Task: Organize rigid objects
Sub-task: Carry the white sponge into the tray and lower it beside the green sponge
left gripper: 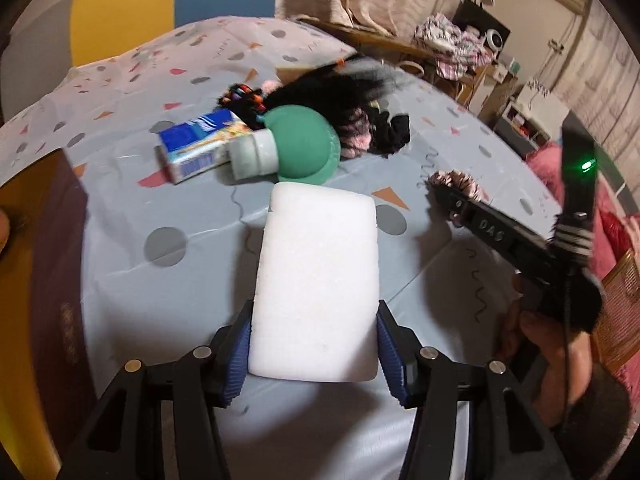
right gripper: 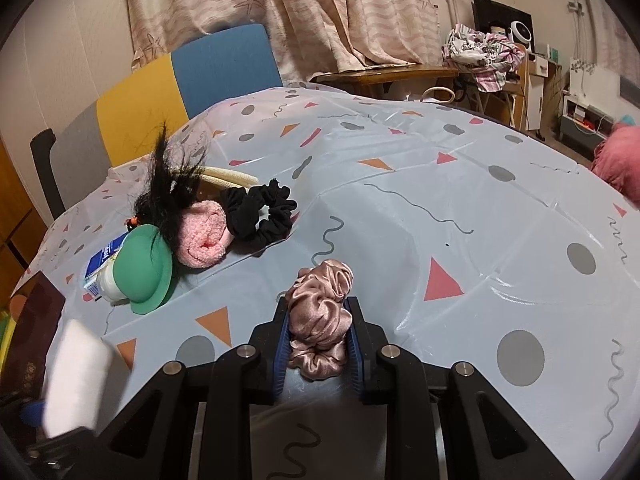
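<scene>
Left wrist view: the left gripper [left gripper: 314, 354] has its blue ribbed fingers [left gripper: 236, 364] closed against the two long sides of a white rectangular foam block [left gripper: 318, 284], which it holds above the grey patterned plastic tablecloth [left gripper: 168, 216]. Beyond the block, toward the far edge of the tabletop, a green dome-shaped silicone lid [left gripper: 306, 144] leans on a white plastic jar [left gripper: 254, 154], just beside a blue and white carton [left gripper: 198, 144] and a tuft of black hair [left gripper: 320, 84]

Right wrist view: the right gripper [right gripper: 318, 338] is pinched onto a dusty-pink satin scrunchie [right gripper: 320, 320], over the near edge. Toward the left edge lie a black scrunchie [right gripper: 260, 210] and a rolled pink fuzzy sock [right gripper: 206, 236], touching each other
</scene>
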Action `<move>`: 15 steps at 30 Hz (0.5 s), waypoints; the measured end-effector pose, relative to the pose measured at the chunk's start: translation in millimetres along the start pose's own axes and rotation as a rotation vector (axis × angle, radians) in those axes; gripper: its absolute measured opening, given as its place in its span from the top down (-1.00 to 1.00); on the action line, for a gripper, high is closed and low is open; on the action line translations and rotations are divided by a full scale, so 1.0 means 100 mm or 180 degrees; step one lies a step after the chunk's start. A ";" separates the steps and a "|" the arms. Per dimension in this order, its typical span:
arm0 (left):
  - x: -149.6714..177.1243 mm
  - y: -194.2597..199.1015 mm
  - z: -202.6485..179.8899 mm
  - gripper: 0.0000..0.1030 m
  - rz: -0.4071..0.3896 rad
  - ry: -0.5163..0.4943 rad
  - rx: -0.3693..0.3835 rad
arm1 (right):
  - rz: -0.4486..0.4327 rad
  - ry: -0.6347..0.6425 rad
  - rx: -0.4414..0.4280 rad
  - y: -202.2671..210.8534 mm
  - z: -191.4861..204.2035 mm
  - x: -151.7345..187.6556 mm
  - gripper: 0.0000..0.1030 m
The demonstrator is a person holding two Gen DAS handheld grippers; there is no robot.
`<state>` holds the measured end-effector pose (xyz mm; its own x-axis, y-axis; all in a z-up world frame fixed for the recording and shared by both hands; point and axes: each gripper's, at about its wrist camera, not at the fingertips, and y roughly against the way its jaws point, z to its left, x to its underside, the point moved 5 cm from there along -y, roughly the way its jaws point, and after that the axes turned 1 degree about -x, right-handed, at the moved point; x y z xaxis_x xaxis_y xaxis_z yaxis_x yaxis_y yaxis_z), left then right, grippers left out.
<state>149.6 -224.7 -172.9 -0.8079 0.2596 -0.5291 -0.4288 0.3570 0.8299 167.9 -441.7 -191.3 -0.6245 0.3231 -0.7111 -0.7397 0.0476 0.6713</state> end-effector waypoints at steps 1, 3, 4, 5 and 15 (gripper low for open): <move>0.01 0.05 0.01 -0.09 -0.0031 0.0019 0.0016 | -0.0003 0.0011 0.0013 0.00 0.00 0.00 0.52; 0.01 0.19 0.03 -0.09 -0.0113 0.0047 0.0041 | -0.0005 0.0028 0.0032 0.00 0.01 0.00 0.52; 0.01 0.24 0.03 -0.09 -0.0144 0.0051 0.0038 | -0.0009 0.0038 0.0038 0.01 0.02 0.00 0.51; 0.00 0.32 0.05 -0.09 -0.0191 0.0064 0.0029 | -0.0013 0.0048 0.0044 0.01 0.02 0.00 0.50; 0.01 0.87 0.55 -0.09 -0.0423 0.0418 -0.0052 | -0.0089 0.0141 0.0089 0.08 0.08 0.00 0.49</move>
<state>133.5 -143.5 -110.9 -0.7891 0.0913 -0.6075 -0.5409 0.3653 0.7576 164.4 -434.1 -184.3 -0.6147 0.2790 -0.7378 -0.7501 0.0825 0.6562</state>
